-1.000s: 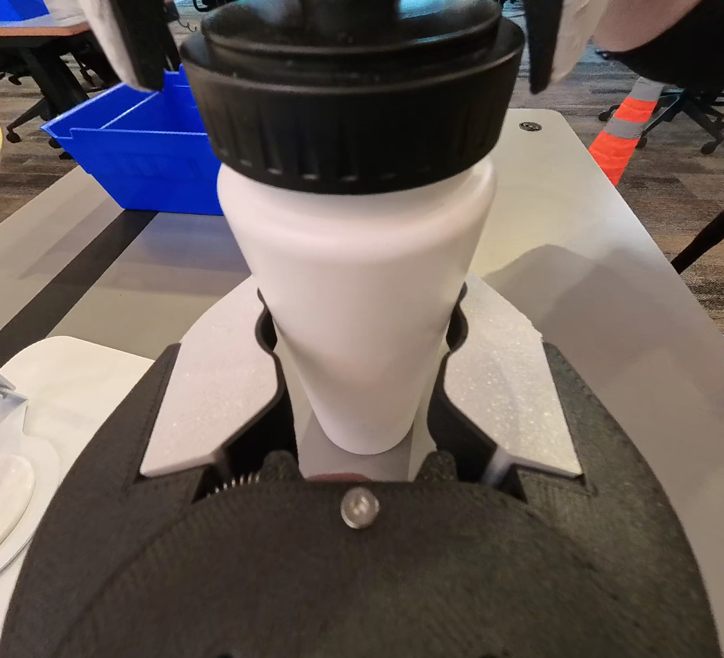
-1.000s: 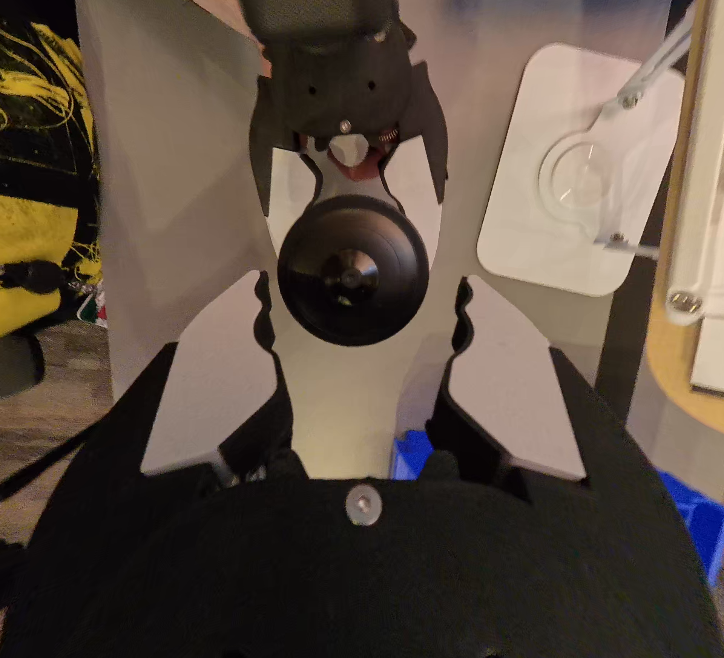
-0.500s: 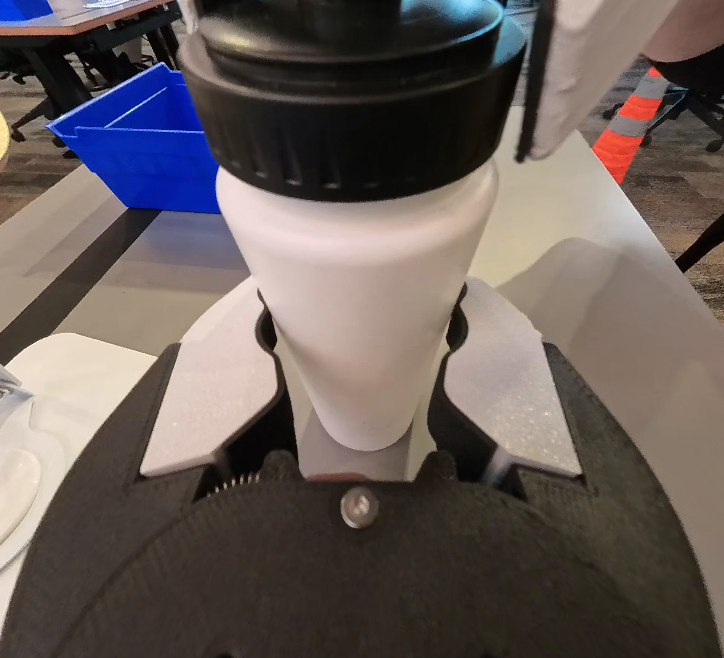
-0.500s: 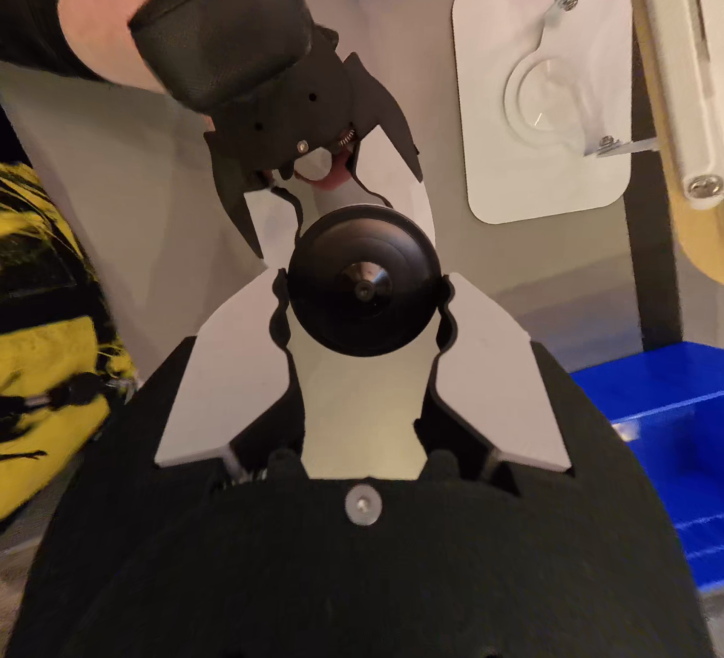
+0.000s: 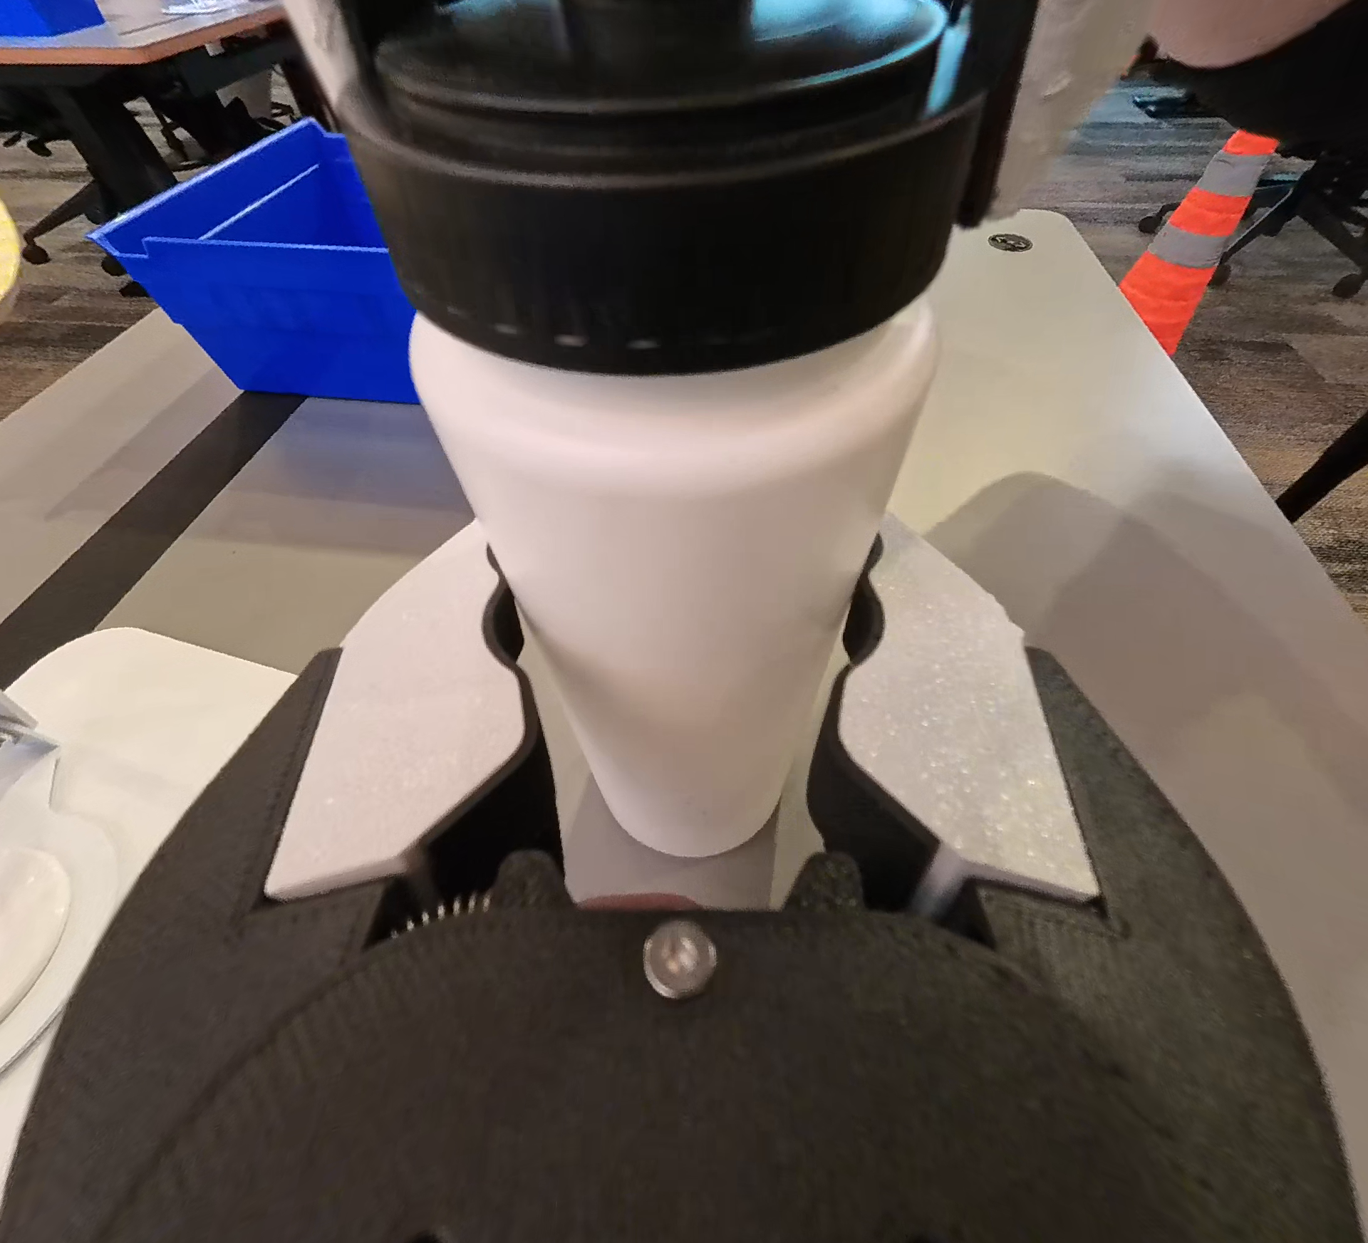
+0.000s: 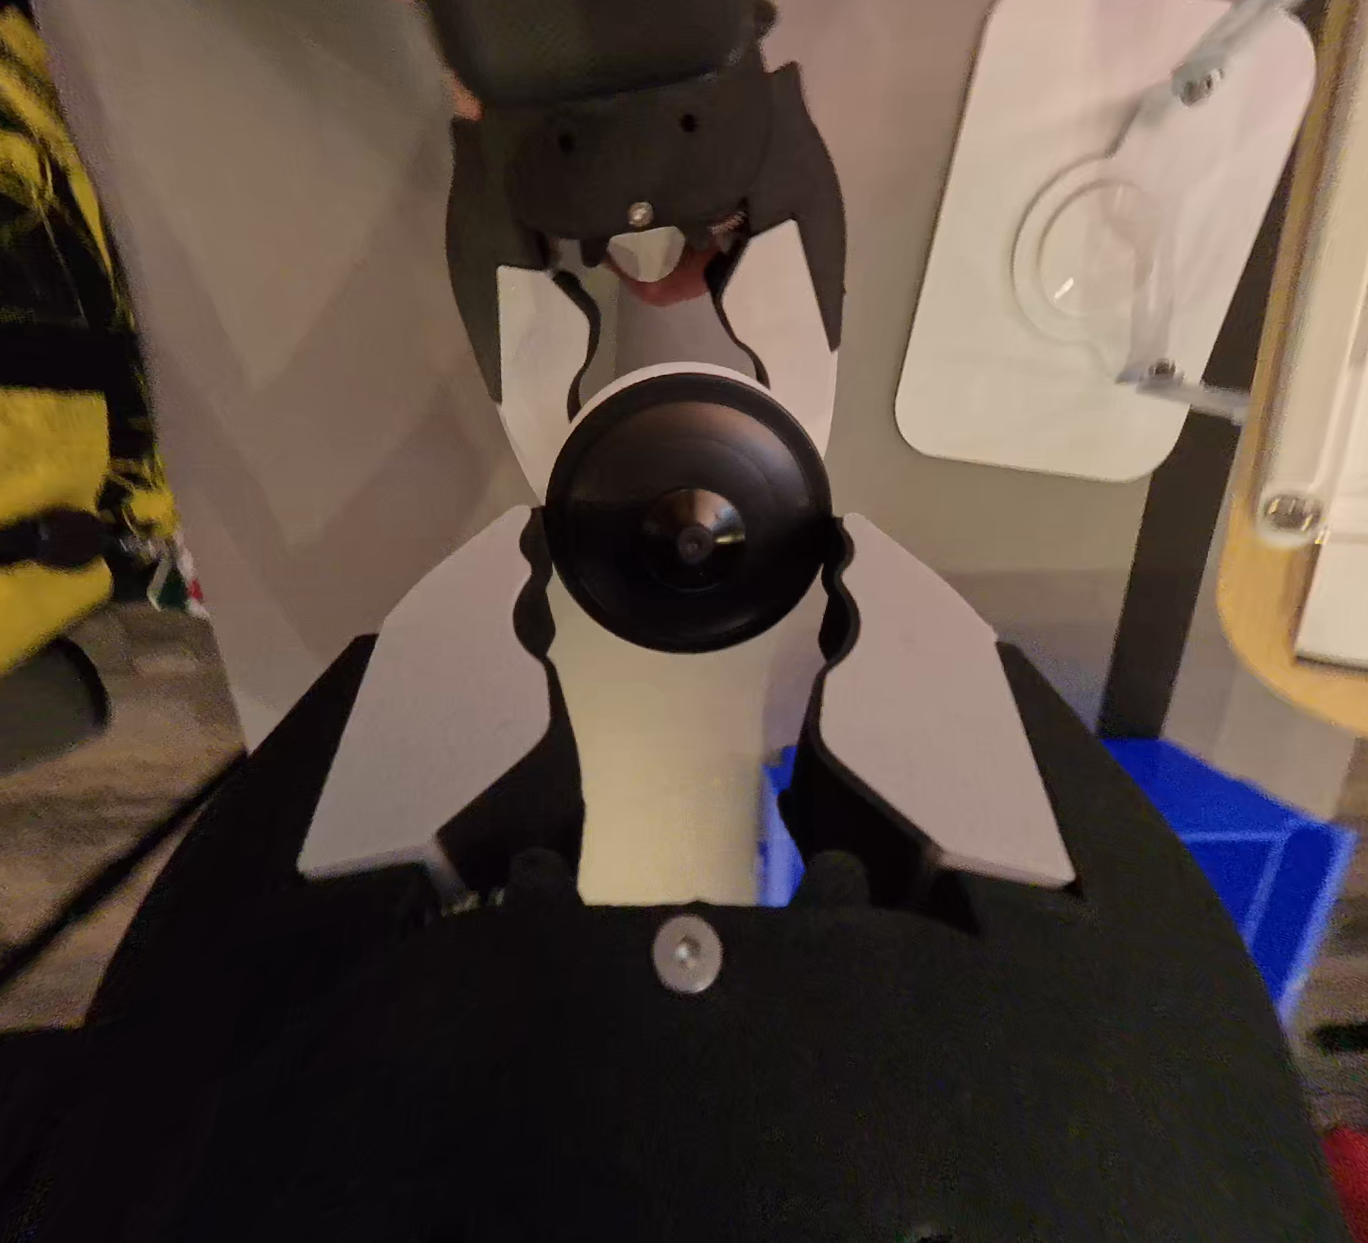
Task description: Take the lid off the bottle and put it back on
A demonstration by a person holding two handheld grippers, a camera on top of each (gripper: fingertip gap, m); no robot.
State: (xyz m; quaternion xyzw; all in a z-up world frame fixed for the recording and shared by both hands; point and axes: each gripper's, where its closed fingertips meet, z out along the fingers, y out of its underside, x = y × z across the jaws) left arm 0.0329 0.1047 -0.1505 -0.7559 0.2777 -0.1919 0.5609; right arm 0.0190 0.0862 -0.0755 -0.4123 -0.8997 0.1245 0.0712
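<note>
A white bottle (image 5: pixel 681 541) stands upright on the grey table (image 5: pixel 1036 438) with its black ribbed lid (image 5: pixel 666 230) seated on top. My left gripper (image 5: pixel 685 608) is shut on the bottle's lower body. In the right wrist view I look straight down on the lid (image 6: pixel 685 519). My right gripper (image 6: pixel 685 541) is shut on it, one finger touching each side. The left gripper (image 6: pixel 651 334) shows below, around the bottle. In the left wrist view the right gripper's fingers (image 5: pixel 1036 23) flank the lid from above.
A blue bin (image 5: pixel 259 290) stands on the table's far left, also in the right wrist view (image 6: pixel 1221 837). A white pad (image 6: pixel 1095 230) with a clear stand lies beside the bottle. A wooden board (image 6: pixel 1295 541) sits past it. An orange cone (image 5: pixel 1199 230) stands on the floor.
My right gripper came down over the lid, closed its fingers on it, and turned about the lid's axis one way and back. The left gripper and the bottle stayed put.
</note>
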